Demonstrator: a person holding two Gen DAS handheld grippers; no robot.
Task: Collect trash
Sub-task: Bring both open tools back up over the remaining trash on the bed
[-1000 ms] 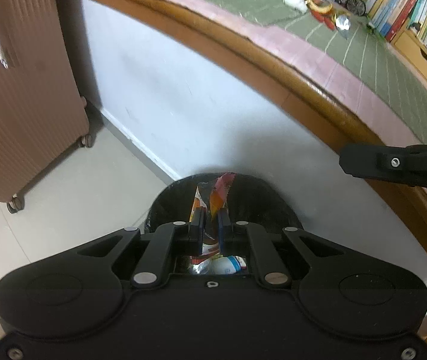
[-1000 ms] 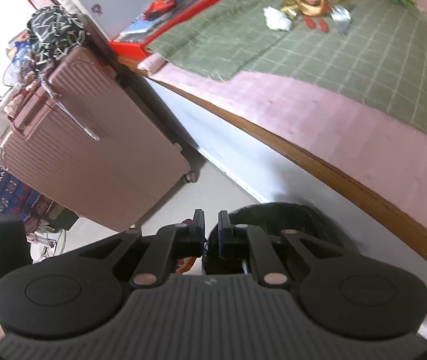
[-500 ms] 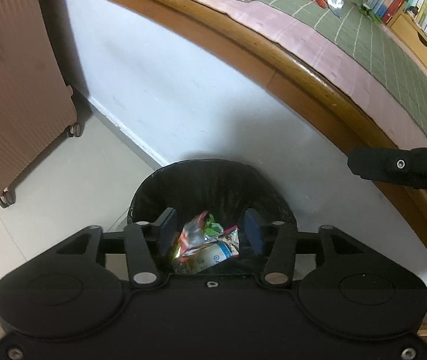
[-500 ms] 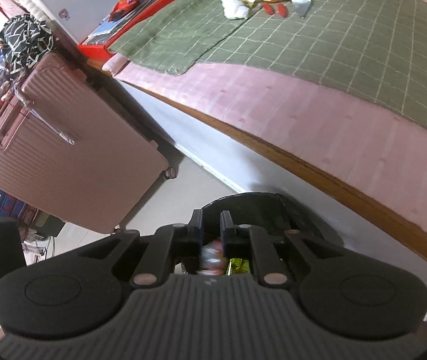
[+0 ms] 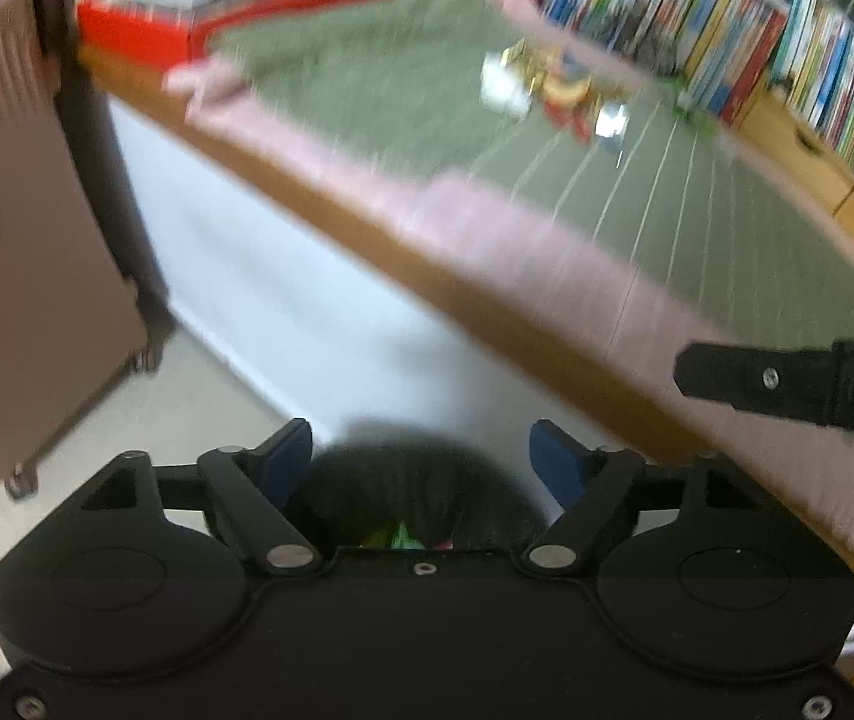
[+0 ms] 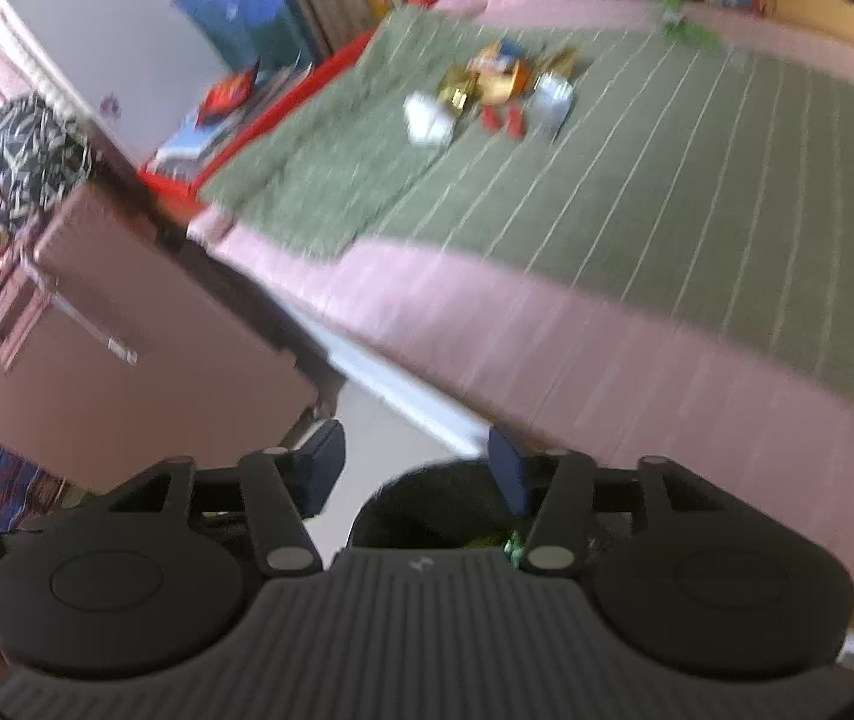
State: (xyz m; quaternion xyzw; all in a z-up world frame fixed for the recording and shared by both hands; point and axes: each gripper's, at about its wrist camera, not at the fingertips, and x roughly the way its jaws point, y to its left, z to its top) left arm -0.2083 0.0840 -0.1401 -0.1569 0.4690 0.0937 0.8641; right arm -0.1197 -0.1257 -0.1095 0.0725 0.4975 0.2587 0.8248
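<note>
my left gripper (image 5: pixel 421 456): jaws opening, nothing between them | my right gripper (image 6: pixel 415 468): jaws opening, empty | black bin (image 5: pixel 415 492): on the floor below both, wrappers inside | trash pile (image 6: pixel 487 99): far on the green blanket (image 6: pixel 667 192), well apart

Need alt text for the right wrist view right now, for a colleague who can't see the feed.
The right gripper, jaws opening and empty, hangs over a black trash bin beside a bed. More trash, wrappers and a crumpled tissue, lies on the green blanket; a pink suitcase stands at left. The picture is motion-blurred.
</note>
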